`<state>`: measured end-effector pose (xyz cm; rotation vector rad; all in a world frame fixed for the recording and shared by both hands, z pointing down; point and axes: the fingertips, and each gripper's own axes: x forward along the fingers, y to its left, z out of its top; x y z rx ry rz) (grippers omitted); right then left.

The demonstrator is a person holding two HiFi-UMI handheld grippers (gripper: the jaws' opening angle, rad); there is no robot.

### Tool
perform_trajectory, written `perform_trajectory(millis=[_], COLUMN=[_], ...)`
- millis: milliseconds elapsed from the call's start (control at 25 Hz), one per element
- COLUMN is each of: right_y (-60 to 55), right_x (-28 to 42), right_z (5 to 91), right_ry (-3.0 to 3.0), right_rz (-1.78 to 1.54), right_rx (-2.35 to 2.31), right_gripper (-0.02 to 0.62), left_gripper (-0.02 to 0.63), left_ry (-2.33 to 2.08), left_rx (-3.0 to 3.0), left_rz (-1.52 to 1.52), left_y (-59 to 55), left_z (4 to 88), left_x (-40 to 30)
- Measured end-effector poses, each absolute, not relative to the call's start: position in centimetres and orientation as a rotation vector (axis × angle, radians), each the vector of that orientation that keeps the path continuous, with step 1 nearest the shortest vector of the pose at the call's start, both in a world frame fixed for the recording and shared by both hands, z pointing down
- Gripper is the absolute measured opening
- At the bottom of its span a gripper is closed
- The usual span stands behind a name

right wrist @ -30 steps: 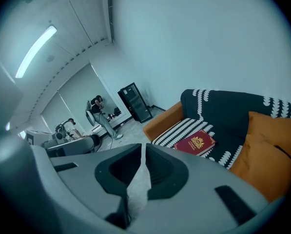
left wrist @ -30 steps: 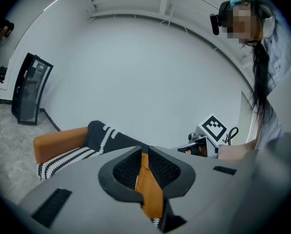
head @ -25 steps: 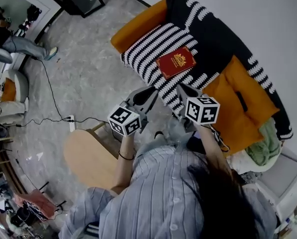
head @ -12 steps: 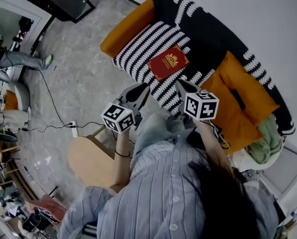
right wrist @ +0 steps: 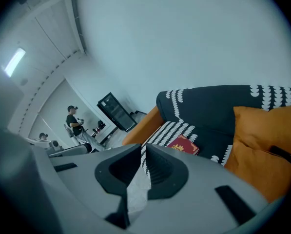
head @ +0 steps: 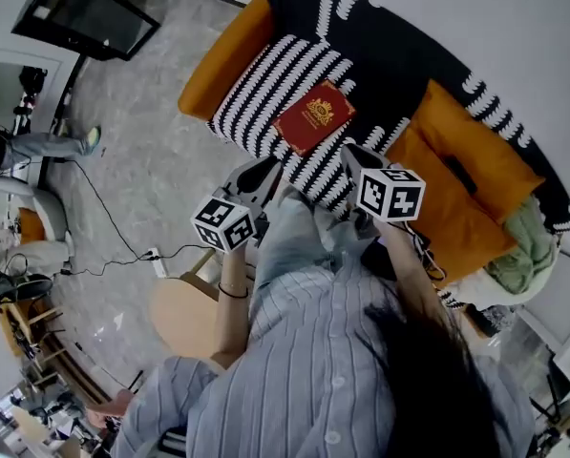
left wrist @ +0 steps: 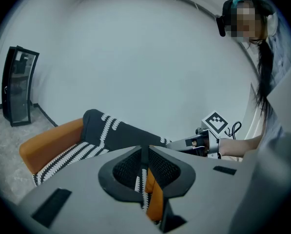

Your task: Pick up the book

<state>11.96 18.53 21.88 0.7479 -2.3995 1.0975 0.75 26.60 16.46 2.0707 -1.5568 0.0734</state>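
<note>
A red book [head: 313, 115] with a gold emblem lies flat on the black-and-white striped blanket [head: 256, 89] that covers the orange sofa's seat. In the right gripper view the book [right wrist: 183, 144] shows just beyond the jaws. My left gripper [head: 268, 167] is shut and empty, its tips a short way from the book's near left corner. My right gripper [head: 353, 151] is also shut and empty, beside the book's near right corner. Neither touches the book. Seen along the left gripper [left wrist: 147, 150], the jaws meet, and the book is hidden behind them.
An orange cushion [head: 456, 160] and a green cloth [head: 523, 246] lie on the sofa's right part. A round wooden table [head: 184, 313] stands by my left side. A cable and power strip [head: 156, 256] cross the floor. A black cabinet [head: 84, 12] stands far left.
Both grippers have moved forward toward the sofa, and the book now sits closer to their tips. Both stay shut.
</note>
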Motion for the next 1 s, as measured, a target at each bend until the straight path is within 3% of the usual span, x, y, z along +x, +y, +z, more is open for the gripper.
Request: perform_trajectory(millis=[440,1000], right_y=[14.3,10.0], right_x=[9.9,7.9], right_z=[26.5,36.1], right_ry=[-2.282,-2.09], right_rz=[1.142,1.188], right_rx=[0.906,1.039], right_gripper=[0.038,0.038], left_gripper=[0.044,0.14], left_ry=[-1.371,-0.989], left_rx=[2.108,2.151], left_rz=[0.198,0.475], left_y=[20.1,11.9], left_z=[20.9,32.4], left_x=[-4.3,-7.9])
